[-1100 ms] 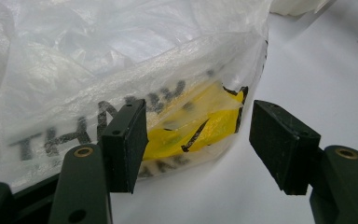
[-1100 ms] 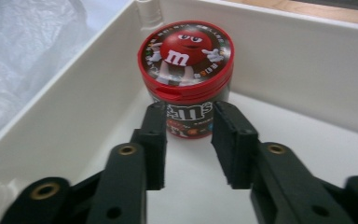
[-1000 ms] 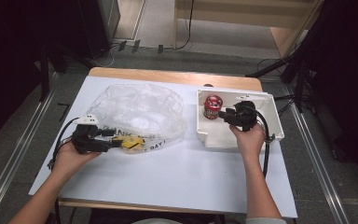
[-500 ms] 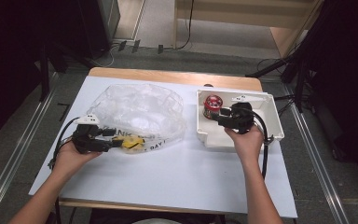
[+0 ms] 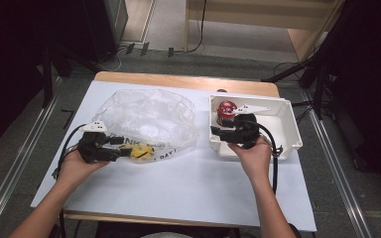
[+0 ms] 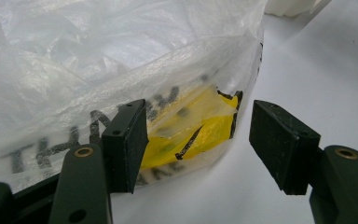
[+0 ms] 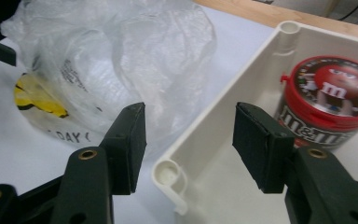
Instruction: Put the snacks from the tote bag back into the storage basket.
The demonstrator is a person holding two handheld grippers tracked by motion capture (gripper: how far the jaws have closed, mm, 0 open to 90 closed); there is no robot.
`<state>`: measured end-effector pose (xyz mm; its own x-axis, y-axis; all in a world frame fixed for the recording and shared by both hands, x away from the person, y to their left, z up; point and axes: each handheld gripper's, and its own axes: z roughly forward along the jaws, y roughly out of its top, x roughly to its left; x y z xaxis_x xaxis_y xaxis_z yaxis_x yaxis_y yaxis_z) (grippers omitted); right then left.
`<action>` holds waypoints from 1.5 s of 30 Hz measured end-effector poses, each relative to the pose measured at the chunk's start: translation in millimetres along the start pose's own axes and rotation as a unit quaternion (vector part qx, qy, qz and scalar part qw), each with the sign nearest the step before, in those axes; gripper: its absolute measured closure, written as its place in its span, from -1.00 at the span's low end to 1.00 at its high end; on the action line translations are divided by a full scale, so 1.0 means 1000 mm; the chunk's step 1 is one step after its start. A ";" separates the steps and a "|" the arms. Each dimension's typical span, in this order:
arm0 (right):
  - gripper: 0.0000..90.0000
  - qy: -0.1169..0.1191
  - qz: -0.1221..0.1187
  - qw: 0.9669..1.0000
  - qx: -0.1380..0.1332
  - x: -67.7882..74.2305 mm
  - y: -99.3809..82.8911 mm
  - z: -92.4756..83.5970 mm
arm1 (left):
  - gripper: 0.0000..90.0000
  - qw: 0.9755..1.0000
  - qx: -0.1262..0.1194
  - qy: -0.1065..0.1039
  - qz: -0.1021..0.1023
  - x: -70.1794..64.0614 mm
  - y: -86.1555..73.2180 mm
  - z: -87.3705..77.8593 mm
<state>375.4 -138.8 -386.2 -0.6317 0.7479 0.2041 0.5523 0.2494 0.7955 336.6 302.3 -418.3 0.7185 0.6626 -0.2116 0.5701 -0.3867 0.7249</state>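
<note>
Right gripper (image 5: 217, 133) centre-right of high view, over white tray's (image 5: 287, 129) near-left corner; jaws just been opening, nothing between them. Red M&M's tub (image 7: 326, 105) upright in tray, upper right of right gripper view. Left gripper (image 6: 198, 140) lower left, jaws apart, empty, at plastic bag (image 5: 149, 119) edge.

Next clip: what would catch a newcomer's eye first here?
Probably the round red M&M's candy tub, standing in the far corner of the open white plastic box on the table's right side. Next comes the crumpled clear plastic bag with a yellow smiley print to the left. The right gripper, jaws open, straddles the box's near corner wall; the left gripper stands open at the bag's printed edge.
</note>
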 end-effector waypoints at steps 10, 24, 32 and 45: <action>0.02 0.025 -0.023 0.999 0.006 0.027 -0.001 0.011 | -0.16 1.000 0.001 -0.001 0.004 -0.002 0.001 0.001; -0.01 0.052 -0.040 0.998 0.013 0.056 -0.005 0.027 | -0.16 1.000 0.002 -0.002 0.005 -0.004 0.001 0.002; -0.02 0.066 -0.053 0.996 0.021 0.070 -0.010 0.037 | -0.16 1.000 0.001 -0.003 0.007 -0.004 0.001 0.002; -0.04 0.069 -0.056 0.996 0.022 0.079 -0.017 0.048 | -0.16 1.000 0.005 -0.003 0.011 -0.006 0.001 0.003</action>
<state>342.6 -54.6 -411.7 -0.7580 0.6225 0.1947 0.4951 0.3549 0.7931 334.7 295.9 -418.4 0.7331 0.6499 -0.2006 0.5583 -0.4066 0.7232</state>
